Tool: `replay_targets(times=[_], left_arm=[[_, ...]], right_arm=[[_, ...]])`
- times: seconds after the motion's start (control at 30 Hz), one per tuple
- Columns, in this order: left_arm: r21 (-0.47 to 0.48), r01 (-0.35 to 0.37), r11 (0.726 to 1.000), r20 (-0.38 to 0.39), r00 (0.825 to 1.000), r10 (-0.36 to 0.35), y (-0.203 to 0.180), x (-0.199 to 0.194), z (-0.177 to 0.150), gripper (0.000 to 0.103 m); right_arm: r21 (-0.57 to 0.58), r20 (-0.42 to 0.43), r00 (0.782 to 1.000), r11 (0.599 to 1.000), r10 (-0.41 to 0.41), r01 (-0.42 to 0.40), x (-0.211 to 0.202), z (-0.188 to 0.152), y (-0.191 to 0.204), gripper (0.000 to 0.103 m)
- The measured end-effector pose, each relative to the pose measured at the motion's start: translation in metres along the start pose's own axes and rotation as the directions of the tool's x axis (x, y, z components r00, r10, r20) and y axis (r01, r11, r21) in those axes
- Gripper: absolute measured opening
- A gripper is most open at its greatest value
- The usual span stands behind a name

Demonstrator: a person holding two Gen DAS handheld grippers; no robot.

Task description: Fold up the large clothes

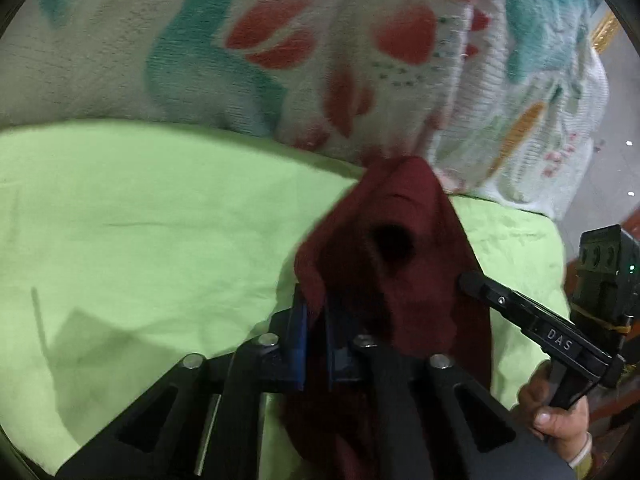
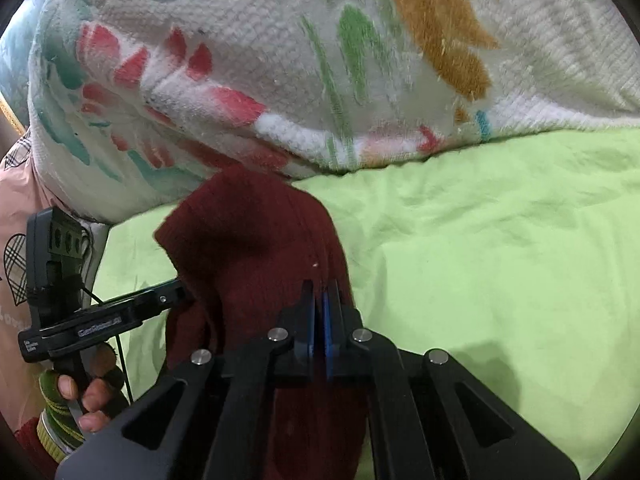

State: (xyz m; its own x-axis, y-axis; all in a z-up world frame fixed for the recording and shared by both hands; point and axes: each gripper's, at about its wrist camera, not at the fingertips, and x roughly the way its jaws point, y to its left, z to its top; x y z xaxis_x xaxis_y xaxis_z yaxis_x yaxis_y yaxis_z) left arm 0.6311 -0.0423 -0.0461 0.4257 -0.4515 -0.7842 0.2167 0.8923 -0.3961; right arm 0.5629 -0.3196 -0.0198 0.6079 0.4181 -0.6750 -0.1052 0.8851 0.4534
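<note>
Pinching maroon garment [image 1: 404, 248], both fingers [image 1: 300, 332] closed.

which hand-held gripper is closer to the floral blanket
Hard to separate. The left hand-held gripper and right hand-held gripper both clamp the maroon garment over the green sheet, and the floral blanket lies just past the garment's far end.

Floral blanket [image 2: 280, 80] blocks ahead; green sheet [image 2: 500, 260] open right of it.

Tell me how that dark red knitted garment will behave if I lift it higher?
The dark red knitted garment likely flops: it sags between the left gripper and right gripper. Its fuzzy ribbed knit probably won't slip. It may drag on the light green sheet.
</note>
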Motion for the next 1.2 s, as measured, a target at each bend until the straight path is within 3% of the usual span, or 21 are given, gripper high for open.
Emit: replay_targets(times=[0.13, 0.27, 0.43, 0.63, 0.87, 1.03, 1.2], left_arm=[[0.041, 0.005, 0.999, 0.048, 0.999, -0.007, -0.008, -0.028, -0.013, 0.005], [0.092, 0.030, 0.995, 0.102, 0.994, -0.039, -0.017, -0.080, -0.045, 0.005], [0.122, 0.060, 0.991, 0.117, 0.990, -0.075, -0.025, -0.134, -0.106, 0.004], [0.117, 0.093, 0.989, 0.122, 0.987, -0.107, -0.030, -0.188, -0.198, 0.004], [0.122, 0.078, 0.989, 0.112, 0.990, -0.092, -0.025, -0.218, -0.299, 0.005], [0.098, 0.061, 0.993, 0.057, 0.996, -0.067, -0.009, -0.202, -0.329, 0.006], [0.047, 0.101, 0.994, 0.029, 0.994, -0.103, 0.006, -0.211, -0.349, 0.012]], right_arm=[[-0.025, 0.060, 0.998, 1.000, 0.018, -0.017, -0.042, -0.006, 0.007, 0.003], [-0.079, 0.091, 0.995, 0.996, 0.045, -0.038, -0.098, -0.023, 0.019, 0.003], [-0.165, 0.074, 0.996, 0.986, 0.053, -0.040, -0.155, -0.079, 0.042, 0.003], [-0.178, 0.035, 0.997, 0.982, 0.073, -0.066, -0.200, -0.172, 0.061, 0.003], [-0.175, -0.014, 0.998, 0.983, 0.056, -0.057, -0.205, -0.256, 0.082, 0.003], [-0.187, -0.052, 0.999, 0.982, -0.015, 0.005, -0.189, -0.293, 0.087, 0.005], [-0.156, -0.069, 0.997, 0.988, -0.028, 0.016, -0.194, -0.308, 0.083, 0.019]])
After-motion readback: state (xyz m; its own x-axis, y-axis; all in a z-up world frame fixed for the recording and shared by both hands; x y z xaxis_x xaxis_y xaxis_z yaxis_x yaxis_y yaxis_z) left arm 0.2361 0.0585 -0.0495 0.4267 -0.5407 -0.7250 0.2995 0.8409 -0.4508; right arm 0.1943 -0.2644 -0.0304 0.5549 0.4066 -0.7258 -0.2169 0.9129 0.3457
